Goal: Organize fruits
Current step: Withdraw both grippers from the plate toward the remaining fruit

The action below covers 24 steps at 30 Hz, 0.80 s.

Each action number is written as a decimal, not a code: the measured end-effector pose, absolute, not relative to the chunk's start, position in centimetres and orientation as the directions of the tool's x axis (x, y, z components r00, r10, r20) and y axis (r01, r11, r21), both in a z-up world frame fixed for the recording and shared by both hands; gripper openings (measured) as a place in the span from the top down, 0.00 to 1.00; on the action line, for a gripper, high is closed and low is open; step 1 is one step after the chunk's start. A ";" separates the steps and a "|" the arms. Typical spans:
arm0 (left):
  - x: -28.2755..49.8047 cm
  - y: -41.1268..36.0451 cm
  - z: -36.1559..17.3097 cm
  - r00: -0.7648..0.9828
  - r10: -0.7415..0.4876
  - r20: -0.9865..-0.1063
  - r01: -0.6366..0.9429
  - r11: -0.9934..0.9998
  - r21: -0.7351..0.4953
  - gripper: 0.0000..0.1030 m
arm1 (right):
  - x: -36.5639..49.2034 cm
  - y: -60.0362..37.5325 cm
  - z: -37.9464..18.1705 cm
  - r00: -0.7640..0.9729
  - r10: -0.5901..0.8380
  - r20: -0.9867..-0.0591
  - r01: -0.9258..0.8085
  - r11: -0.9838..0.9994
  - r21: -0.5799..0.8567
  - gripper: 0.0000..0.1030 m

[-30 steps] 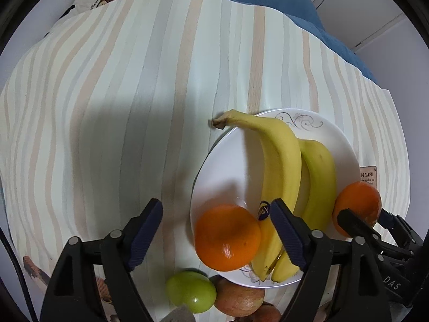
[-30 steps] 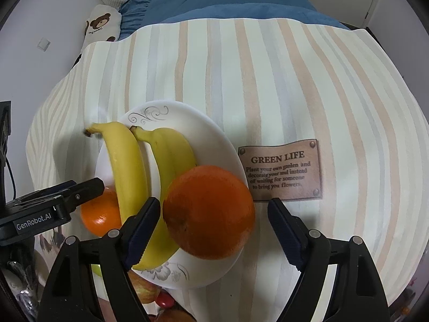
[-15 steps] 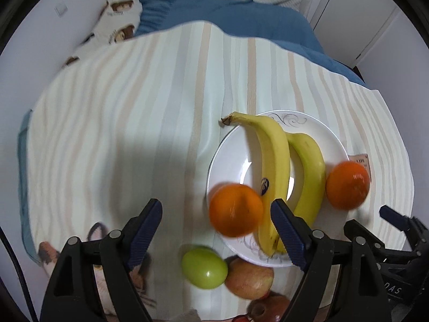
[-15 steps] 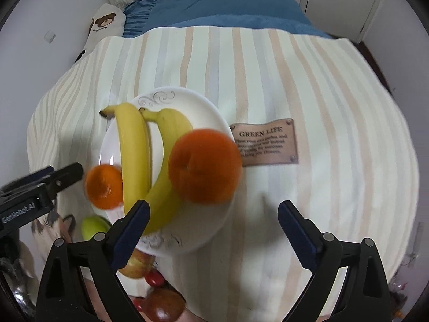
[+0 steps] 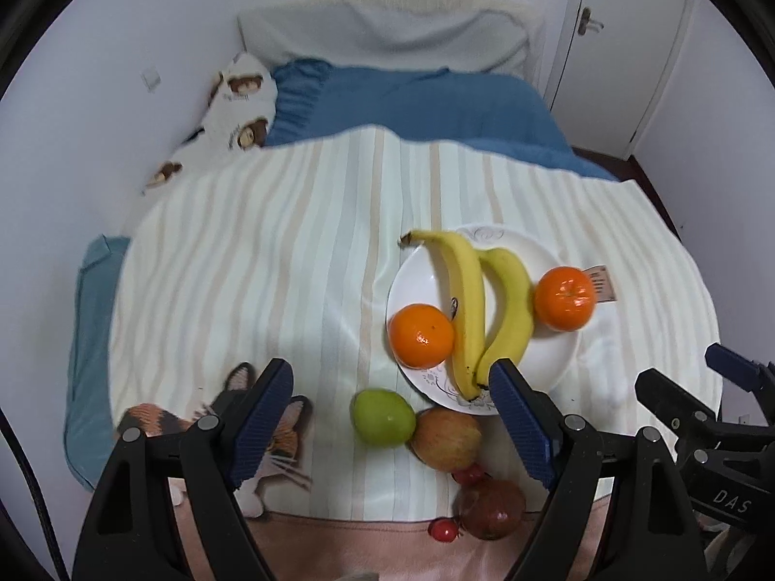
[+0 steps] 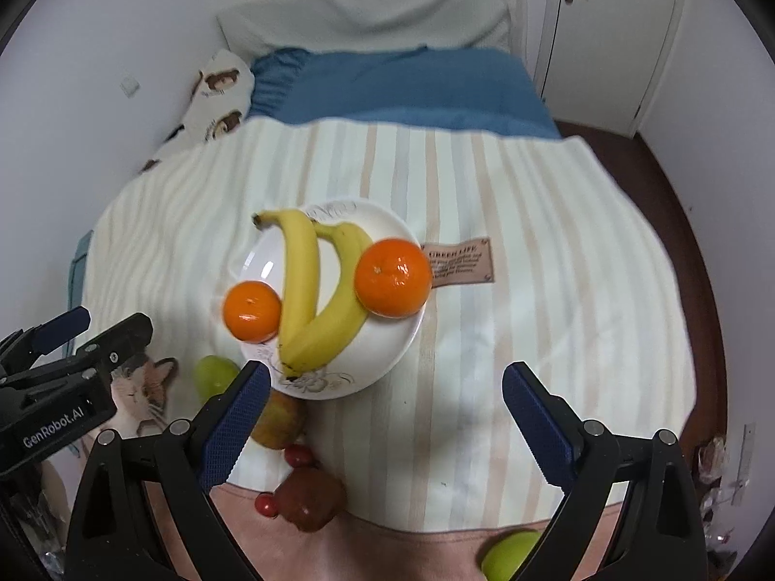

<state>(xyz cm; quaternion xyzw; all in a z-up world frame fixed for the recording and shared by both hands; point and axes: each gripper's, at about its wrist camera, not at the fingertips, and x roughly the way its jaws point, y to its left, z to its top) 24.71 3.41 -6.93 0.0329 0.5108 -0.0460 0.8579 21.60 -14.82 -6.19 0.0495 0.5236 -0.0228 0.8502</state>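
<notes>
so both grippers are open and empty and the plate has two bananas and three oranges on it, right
Nearly: the plate holds two oranges, not three. The right wrist view shows one orange left of the bananas and one right. The left gripper and right gripper are open and empty.

Green fruit (image 6: 508,557) cut off behind right claw, label (image 5: 600,283) half hidden
</notes>
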 end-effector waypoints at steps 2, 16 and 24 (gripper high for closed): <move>23.5 3.5 -5.6 0.495 -0.050 -0.867 0.115 0.993 0.009 0.20 | 20.6 -14.6 -4.8 0.479 0.005 -0.878 0.084 0.995 0.051 0.04; 17.5 3.6 -0.8 0.533 -0.091 -0.841 0.139 0.990 -0.019 0.20 | 14.4 -13.6 1.3 0.563 0.054 -0.825 0.069 0.991 0.112 0.04; 18.2 6.3 -8.2 0.375 0.031 -0.926 0.091 0.993 0.070 0.20 | 15.1 -13.2 -8.0 0.342 0.238 -0.909 0.082 0.956 0.281 0.04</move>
